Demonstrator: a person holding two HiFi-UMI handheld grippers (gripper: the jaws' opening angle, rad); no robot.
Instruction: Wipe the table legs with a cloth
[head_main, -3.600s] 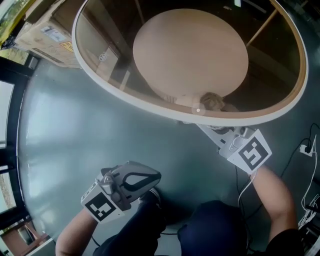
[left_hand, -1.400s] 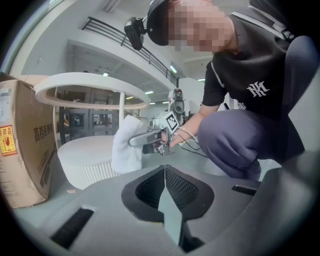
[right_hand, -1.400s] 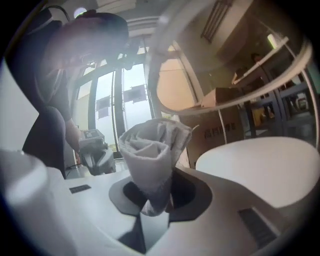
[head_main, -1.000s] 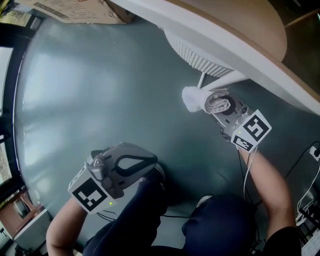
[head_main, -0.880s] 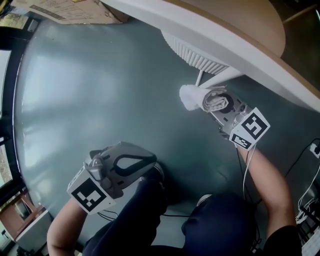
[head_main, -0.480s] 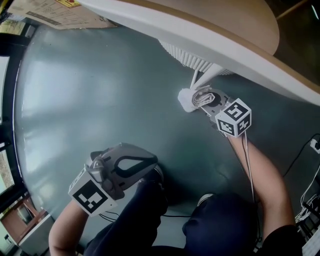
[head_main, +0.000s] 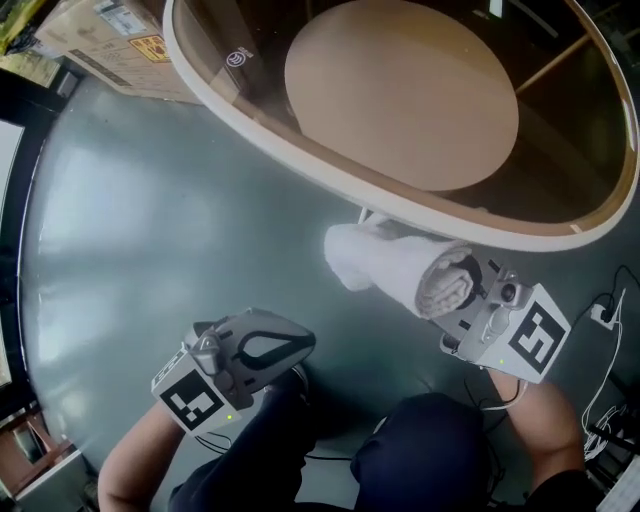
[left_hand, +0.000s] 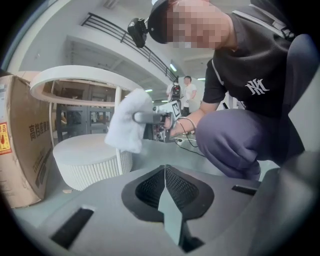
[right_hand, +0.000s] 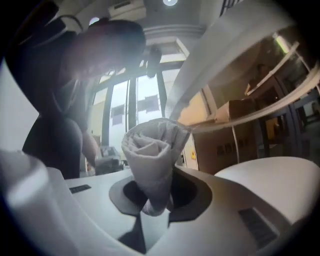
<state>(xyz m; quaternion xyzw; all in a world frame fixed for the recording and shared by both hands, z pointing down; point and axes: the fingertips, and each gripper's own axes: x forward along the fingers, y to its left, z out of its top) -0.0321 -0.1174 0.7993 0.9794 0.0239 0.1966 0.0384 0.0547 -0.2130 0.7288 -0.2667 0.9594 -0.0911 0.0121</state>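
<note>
We have slid the cloth (head_main: 400, 265) up the table leg (left_hand: 120, 162). A moment ago it was low down on the leg, close to the round ribbed base (left_hand: 80, 162) at the bottom of the leg. Now it is pressed on the upper part of the leg, just under the white rim of the table (left_hand: 70, 75). The right gripper (right_hand: 152, 202) is pinching the cloth, which is rolled up like a fat white tube. One end sits tight between the jaws and the other end sticks out and touches the leg. The left gripper (left_hand: 165, 185) is well apart from the leg, down by the person's knee. Its jaws are pressed together with nothing in them, so it is not helping right now. We think this means one long wipe, from the bottom of the leg to near the top, is about done. The low part of the leg shows bare and white under the cloth. We cannot tell if the far side of the leg has been wiped. We think the next move should be to rub back down the leg, or go around it. We can see only this one leg clearly, so any others would need a wipe too.
</note>
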